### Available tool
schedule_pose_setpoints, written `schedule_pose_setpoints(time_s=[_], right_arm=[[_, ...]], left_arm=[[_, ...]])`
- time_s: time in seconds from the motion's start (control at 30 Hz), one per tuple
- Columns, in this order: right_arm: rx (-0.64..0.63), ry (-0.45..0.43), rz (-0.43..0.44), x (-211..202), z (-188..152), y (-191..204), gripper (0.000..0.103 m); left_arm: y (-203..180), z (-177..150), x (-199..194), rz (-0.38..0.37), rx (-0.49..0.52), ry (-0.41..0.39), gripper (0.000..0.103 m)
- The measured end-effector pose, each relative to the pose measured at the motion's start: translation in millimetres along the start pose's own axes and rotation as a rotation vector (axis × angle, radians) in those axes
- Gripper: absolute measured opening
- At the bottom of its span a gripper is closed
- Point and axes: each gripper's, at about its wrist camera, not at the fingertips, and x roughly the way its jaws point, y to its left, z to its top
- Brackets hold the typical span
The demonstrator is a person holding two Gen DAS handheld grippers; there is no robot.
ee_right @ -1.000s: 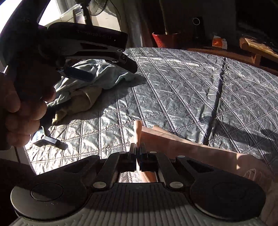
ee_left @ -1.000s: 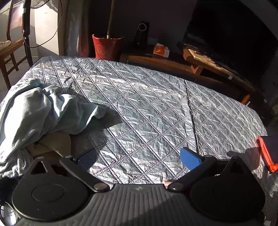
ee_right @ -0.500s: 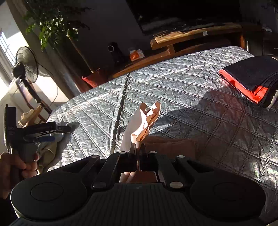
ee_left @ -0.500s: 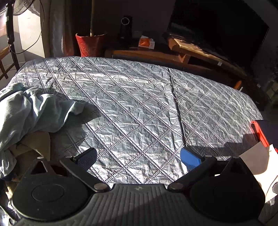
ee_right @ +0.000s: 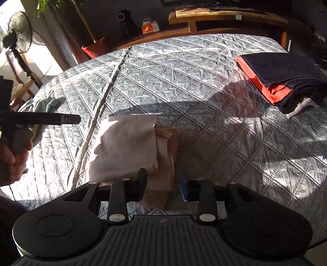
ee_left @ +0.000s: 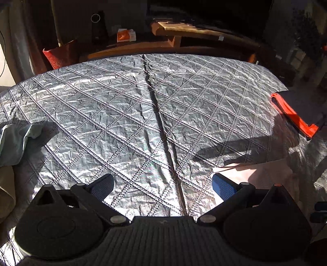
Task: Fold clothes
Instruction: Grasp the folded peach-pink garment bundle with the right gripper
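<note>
A pale pink garment [ee_right: 126,147] lies folded on the grey quilted bed [ee_right: 184,77], just ahead of my right gripper [ee_right: 162,184]. The right jaws are opening; cloth lies between the fingers, and the pads stand clear of it. In the left wrist view the same pink garment [ee_left: 257,171] shows at the lower right, beside my left gripper [ee_left: 162,185], which stands wide open over bare quilt with nothing between its fingers. The left gripper [ee_right: 67,119] also pokes in from the left of the right wrist view, held by a hand [ee_right: 14,159].
A folded dark and orange stack [ee_right: 284,79] rests at the bed's right side. A light blue crumpled garment [ee_left: 14,143] lies at the left edge. Beyond the bed stand a red pot [ee_left: 59,54], a wooden bench [ee_right: 224,16] and a fan [ee_right: 19,32].
My right gripper let go of the pink garment, which now lies folded on the quilt. Both grippers swung to the right across the bed; the blue garment slid toward the left edge of view.
</note>
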Motion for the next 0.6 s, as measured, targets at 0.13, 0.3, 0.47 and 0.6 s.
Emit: schedule_pose_setpoints(time_s=[0.13, 0.3, 0.47, 0.6], right_arm=[[-0.048, -0.049, 0.003, 14.7, 21.5, 9.7, 0.055], [-0.012, 0.144, 0.042, 83.3, 23.3, -2.1, 0.059], [-0.229, 0.163, -0.148, 75.1, 25.2, -8.5, 0.077], [0.087, 0.065, 0.102, 59.6, 37.5, -54.6, 0.077]], left_arm=[[-23.5, -7.5, 18.5, -0.006, 0.066, 0.05, 0.102], [-47.1, -21.0, 40.1, 0.018, 0.154, 0.108, 0.102], [-60.7, -29.8, 43.9, 0.038, 0.245, 0.12, 0.102], [-59.1, -28.5, 34.9, 0.022, 0.24, 0.109, 0.102]])
